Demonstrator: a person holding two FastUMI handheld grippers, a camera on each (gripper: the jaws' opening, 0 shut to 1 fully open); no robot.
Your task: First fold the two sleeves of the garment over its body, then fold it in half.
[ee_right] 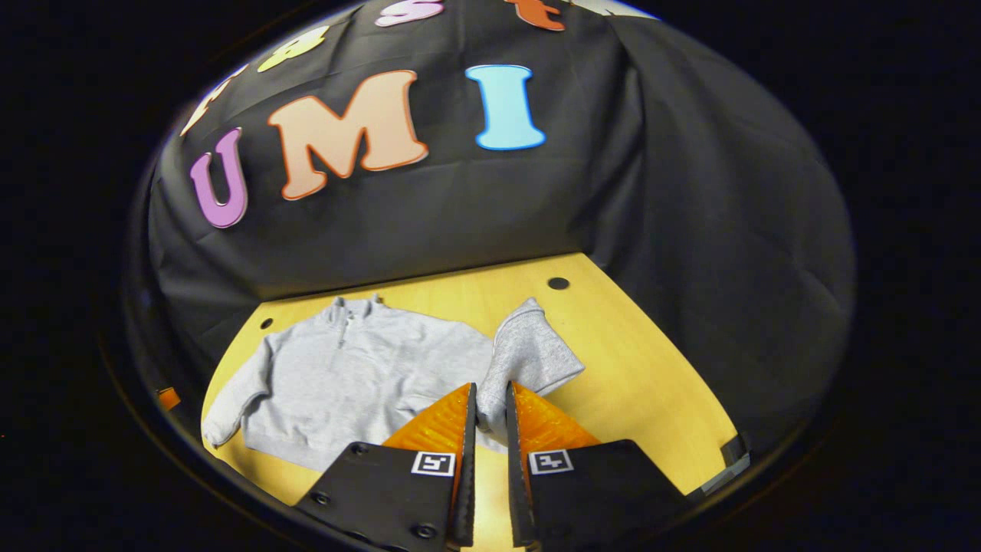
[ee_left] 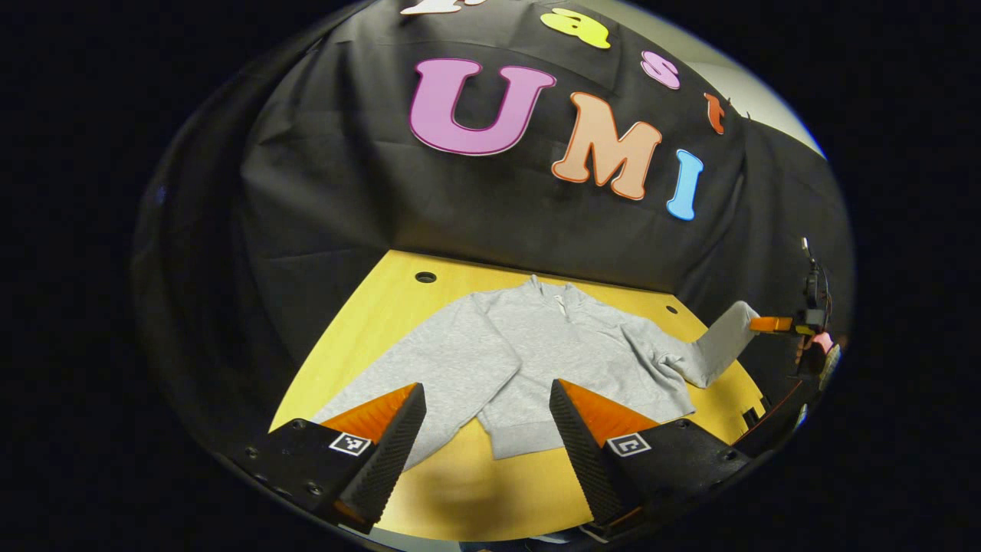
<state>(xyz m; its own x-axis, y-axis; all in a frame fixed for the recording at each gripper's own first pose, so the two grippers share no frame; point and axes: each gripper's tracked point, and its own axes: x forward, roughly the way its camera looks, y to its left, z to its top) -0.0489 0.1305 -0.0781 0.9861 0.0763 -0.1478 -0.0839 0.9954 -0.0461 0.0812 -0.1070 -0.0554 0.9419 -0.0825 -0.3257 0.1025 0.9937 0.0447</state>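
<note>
1. The left gripper (ee_left: 487, 429) sits at the bottom of the left gripper view with its two orange-and-black fingers spread wide apart, nothing between them. It hangs above the near edge of the yellow table (ee_left: 368, 314), over the hem of the garment.

2. The grey garment (ee_left: 536, 360) lies spread on the table in the middle of that view, collar toward the black cloth wall (ee_left: 322, 199) at the back. Its one sleeve (ee_left: 383, 399) runs down toward the lower left of the frame and passes behind the left-hand finger. The hem shows between the two fingers.

3. Farther right in the same view, the other sleeve (ee_left: 716, 345) is lifted off the table and stretched toward the right edge of the frame, where the right gripper (ee_left: 770, 324) has its cuff, with a hand (ee_left: 816, 353) just behind it.

4. In the right gripper view, the garment's body (ee_right: 360, 376) lies flat in the lower left of the frame, collar toward the wall.

5. At bottom centre of that view the right gripper's fingers (ee_right: 448, 429) stand close together, clamped on the grey sleeve cloth, which rises from between them and folds over in a loose hump (ee_right: 533, 349) just right of the body.

6. To the right of the hump the table is bare wood, with a small round hole (ee_right: 558, 283) near the back edge.
</note>
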